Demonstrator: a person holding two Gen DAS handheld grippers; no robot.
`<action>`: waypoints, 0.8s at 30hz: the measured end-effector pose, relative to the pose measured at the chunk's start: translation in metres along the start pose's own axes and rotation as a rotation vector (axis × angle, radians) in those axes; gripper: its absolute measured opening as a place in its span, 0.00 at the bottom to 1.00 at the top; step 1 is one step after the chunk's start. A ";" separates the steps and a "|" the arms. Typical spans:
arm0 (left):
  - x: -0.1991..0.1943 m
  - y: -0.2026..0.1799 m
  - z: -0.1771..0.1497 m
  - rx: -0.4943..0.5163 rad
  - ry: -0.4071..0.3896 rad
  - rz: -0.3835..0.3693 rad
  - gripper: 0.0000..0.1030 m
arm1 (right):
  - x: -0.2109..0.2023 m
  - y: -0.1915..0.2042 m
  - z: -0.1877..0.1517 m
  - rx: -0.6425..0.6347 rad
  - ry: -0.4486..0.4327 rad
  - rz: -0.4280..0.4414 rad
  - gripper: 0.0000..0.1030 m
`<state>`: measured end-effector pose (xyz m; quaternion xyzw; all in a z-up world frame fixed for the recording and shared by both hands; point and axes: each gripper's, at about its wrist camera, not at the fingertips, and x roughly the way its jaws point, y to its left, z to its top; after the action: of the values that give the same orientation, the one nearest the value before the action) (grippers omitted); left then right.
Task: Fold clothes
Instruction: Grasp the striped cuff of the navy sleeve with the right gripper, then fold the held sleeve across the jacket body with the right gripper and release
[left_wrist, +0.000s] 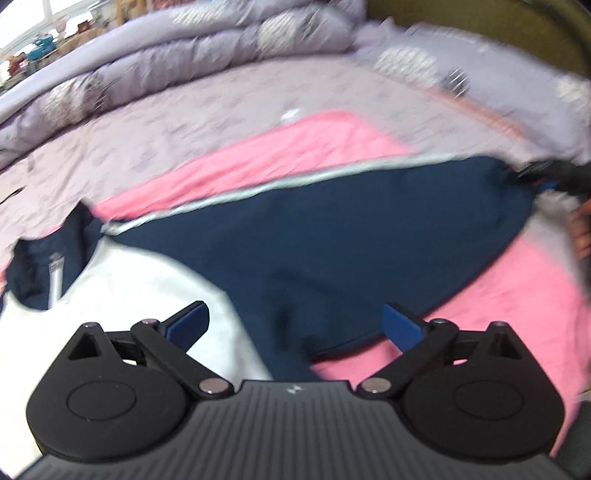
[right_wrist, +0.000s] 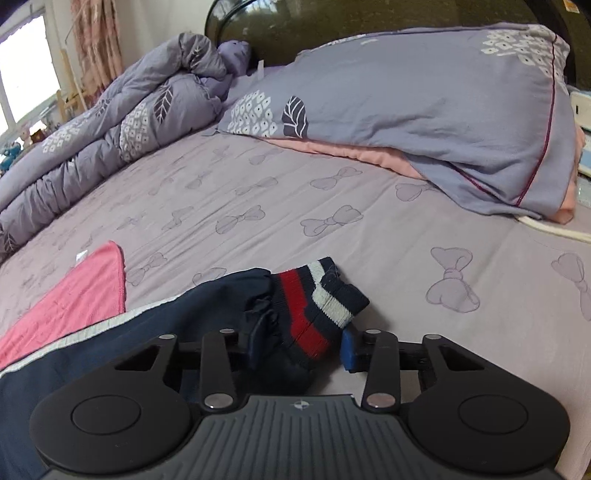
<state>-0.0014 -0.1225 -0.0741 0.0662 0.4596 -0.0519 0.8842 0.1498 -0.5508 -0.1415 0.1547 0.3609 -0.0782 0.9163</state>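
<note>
On the bed sheet (right_wrist: 332, 192), a navy-and-white jacket (left_wrist: 314, 236) is laid across a pink blanket (left_wrist: 295, 155), collar toward the left of the left wrist view, one sleeve stretched out to the right.

Right gripper (right_wrist: 295, 343): jaws are drawn in around the striped sleeve cuff (right_wrist: 314, 310). The blue pad on the right sits against the ribbing; the other pad is hidden behind gathered cloth. It is judged to be clamped on the cuff, though full pad contact cannot be confirmed.

Left gripper (left_wrist: 295, 325): jaws are spread wide, nothing between them. It is held above the jacket body near where navy meets white, not touching cloth as far as can be told.

Risks:
- Cuff is bunched, thick, elastic. A shallow bite could slip once the sleeve is pulled, and the fold would be lost.
- With the left gripper not pinning anything, the whole jacket could be dragged across the blanket instead of folding.
- The blanket could be snagged along with the garment if the left jaws are closed too low.

View differences:
- The grip on the cuff is shown clearly only by the right wrist view, along with the pillow (right_wrist: 443, 110) and rolled duvet (right_wrist: 110, 140).
- Collar, white panel and overall layout are given only by the left wrist view; there the right gripper is a blurred shape at the sleeve end.
</note>
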 end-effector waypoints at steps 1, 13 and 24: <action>0.009 0.002 -0.003 0.008 0.020 0.016 0.96 | 0.000 0.000 0.000 0.010 0.003 0.004 0.33; -0.001 0.025 -0.023 -0.092 0.042 -0.015 0.91 | -0.064 0.049 0.023 0.012 -0.066 0.147 0.14; -0.126 0.156 -0.154 -0.291 -0.046 0.224 0.93 | -0.181 0.363 -0.042 -0.371 -0.098 0.666 0.12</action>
<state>-0.1738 0.0605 -0.0474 -0.0131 0.4318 0.1124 0.8948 0.0835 -0.1899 0.0362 0.0913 0.2547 0.2829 0.9202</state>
